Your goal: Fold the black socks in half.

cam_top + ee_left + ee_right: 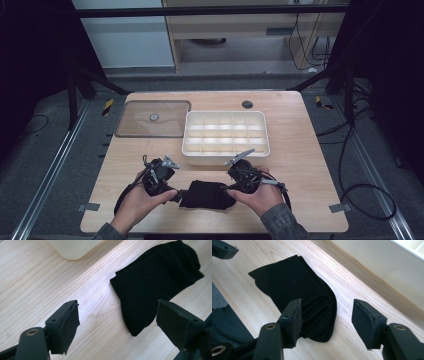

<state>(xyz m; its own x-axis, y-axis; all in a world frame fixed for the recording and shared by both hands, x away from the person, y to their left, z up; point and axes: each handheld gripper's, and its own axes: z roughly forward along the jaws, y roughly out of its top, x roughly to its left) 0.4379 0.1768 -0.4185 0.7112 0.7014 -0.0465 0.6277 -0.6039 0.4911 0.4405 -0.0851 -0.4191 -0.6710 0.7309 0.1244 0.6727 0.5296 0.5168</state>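
Tabletop edges: the pale wooden tabletop (300, 165) ends just behind the person's wrists at the near side; its left and right edges lie well apart from both hands, with grey floor beyond.
Open room: bare wood lies to the left of the left gripper (162, 175) and to the right of the right gripper (240, 175); the strip between the hands is taken up by the folded black ribbed sock (207, 195).
Far side: a cream plastic compartment tray (226, 159) stands just beyond the grippers, its near wall close to their tips; a clear brownish flat lid (152, 119) lies beside the tray on its left.
Sock, place: flat on the tabletop between the two grippers, near the front edge, just short of the tray.
Sock, look: black, finely ribbed knit, folded into a thick layered pad with one rounded end (322, 315) and one squarer end (155, 290).
Left gripper: jaws spread wide (116, 322), nothing pinched; the sock's edge lies between and beyond them, untouched by the pads.
Right gripper: jaws parted (325, 320), straddling the sock's rounded end from above without pressing it.
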